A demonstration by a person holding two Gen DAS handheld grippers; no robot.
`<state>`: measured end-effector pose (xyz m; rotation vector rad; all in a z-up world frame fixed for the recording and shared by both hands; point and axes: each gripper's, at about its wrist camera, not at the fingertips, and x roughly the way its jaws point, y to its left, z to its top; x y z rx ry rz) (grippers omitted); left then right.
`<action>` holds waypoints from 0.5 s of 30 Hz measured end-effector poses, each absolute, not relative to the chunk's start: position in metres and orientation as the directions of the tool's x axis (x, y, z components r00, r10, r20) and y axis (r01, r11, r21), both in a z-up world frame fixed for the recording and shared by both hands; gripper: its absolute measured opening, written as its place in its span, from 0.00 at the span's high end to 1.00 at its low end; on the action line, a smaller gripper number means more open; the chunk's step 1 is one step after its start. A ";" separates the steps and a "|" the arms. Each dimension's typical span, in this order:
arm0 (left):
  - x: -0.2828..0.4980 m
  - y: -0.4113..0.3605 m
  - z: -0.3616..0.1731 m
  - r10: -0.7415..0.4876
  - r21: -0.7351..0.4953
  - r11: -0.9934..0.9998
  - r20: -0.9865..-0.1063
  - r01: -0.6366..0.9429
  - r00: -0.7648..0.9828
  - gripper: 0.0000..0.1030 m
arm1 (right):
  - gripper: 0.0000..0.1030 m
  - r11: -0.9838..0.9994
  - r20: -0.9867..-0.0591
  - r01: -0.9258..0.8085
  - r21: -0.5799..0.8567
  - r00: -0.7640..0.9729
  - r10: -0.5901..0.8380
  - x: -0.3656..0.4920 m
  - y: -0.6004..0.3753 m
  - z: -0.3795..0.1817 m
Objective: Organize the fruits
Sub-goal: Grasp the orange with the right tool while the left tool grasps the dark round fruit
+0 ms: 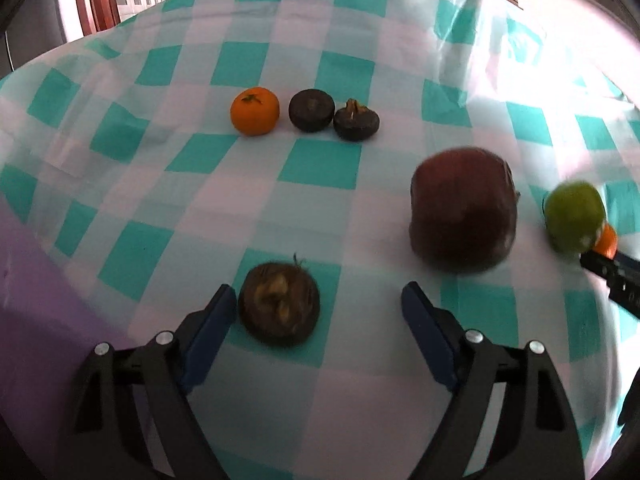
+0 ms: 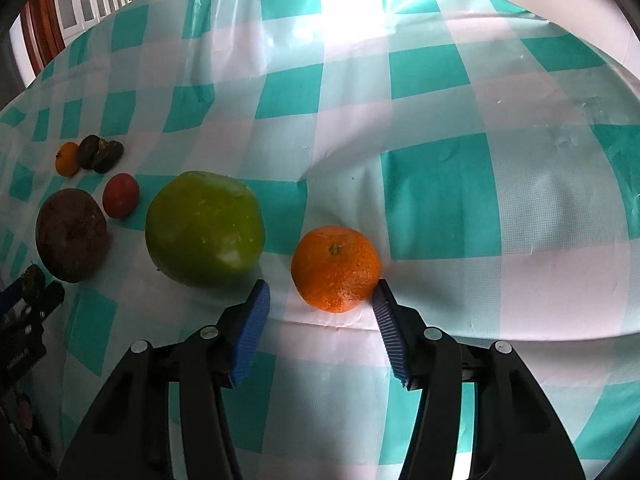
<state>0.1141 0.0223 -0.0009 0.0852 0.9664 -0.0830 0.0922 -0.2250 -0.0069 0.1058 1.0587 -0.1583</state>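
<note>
In the left wrist view my left gripper is open just above the checked cloth, with a dark brown fruit between its fingers, close to the left pad. A big dark red fruit lies ahead right, then a green fruit. An orange and two dark fruits form a far row. In the right wrist view my right gripper is open around an orange, its right pad touching it. The green fruit sits just left.
In the right wrist view a small red fruit and the big dark red fruit lie left of the green one. The far row lies beyond. The left gripper's body shows at the left edge. The cloth is wrinkled.
</note>
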 end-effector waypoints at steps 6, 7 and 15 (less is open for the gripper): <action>0.131 0.025 0.000 -0.032 0.030 0.995 -0.822 0.099 0.569 0.22 | 0.48 0.983 -0.871 0.185 0.014 0.485 -0.079 0.091 -0.224 -0.006; 0.132 0.026 0.000 -0.032 0.029 0.995 -0.821 0.098 0.570 0.23 | 0.47 0.982 -0.872 0.187 0.016 0.483 -0.078 0.092 -0.224 -0.006; 0.119 0.026 0.007 -0.033 0.035 0.993 -0.829 0.112 0.559 0.62 | 0.63 0.991 -0.888 0.130 0.022 0.458 -0.041 0.093 -0.224 -0.001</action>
